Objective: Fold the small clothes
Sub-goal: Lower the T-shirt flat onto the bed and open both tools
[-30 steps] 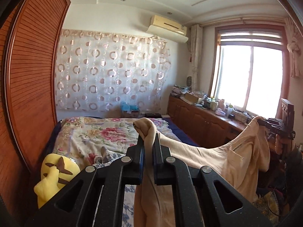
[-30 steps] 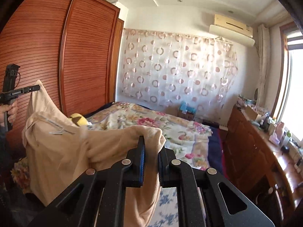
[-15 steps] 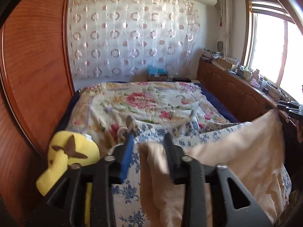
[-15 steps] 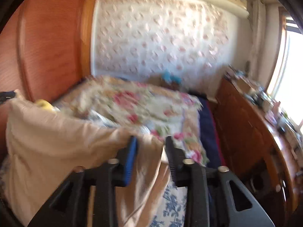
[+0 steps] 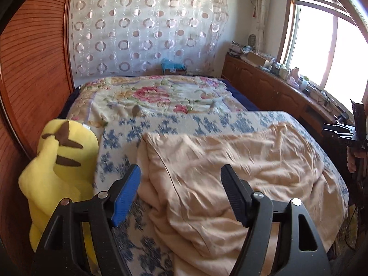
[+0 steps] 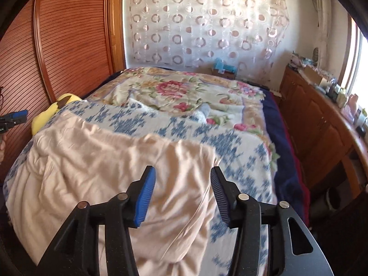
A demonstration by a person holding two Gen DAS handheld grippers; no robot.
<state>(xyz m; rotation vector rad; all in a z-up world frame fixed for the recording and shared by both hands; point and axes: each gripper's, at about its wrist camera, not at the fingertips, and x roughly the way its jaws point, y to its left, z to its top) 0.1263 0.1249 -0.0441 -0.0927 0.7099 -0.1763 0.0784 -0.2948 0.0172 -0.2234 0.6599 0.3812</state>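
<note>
While both grippers hang above the near end of the bed (image 5: pixel 161 101), we note the beige garment (image 5: pixel 241 168) lying rumpled on the blue-patterned sheet (image 5: pixel 202 120), spread across the sheet's near part and drooping over the near edge. In the left wrist view our left gripper (image 5: pixel 181 188) has its jaws spread wide, nothing between them; the garment's left edge sits below the gap. The blue pad on the left finger (image 5: pixel 125 197) shows clearly. In the right wrist view our right gripper (image 6: pixel 182 195) also stands with jaws apart and holds nothing, the garment's right portion beneath it. Whether either set of fingertips touches the cloth we cannot tell.

A yellow plush toy (image 5: pixel 59 168) sits at the left side of the bed, against the wooden wardrobe (image 5: pixel 30 69) and just beside the sheet. Beyond the sheet lies a floral blanket (image 5: pixel 158 96) reaching toward the far wall, where a sheer curtain with ring pattern (image 5: pixel 147 27) hangs. A small blue item (image 5: pixel 172 65) rests at the foot of that curtain. Along the right side runs a wooden cabinet (image 5: pixel 276 87), its top crowded with small items under the bright window (image 5: pixel 326 46). Cloth edges look slightly blurred in both views.
</note>
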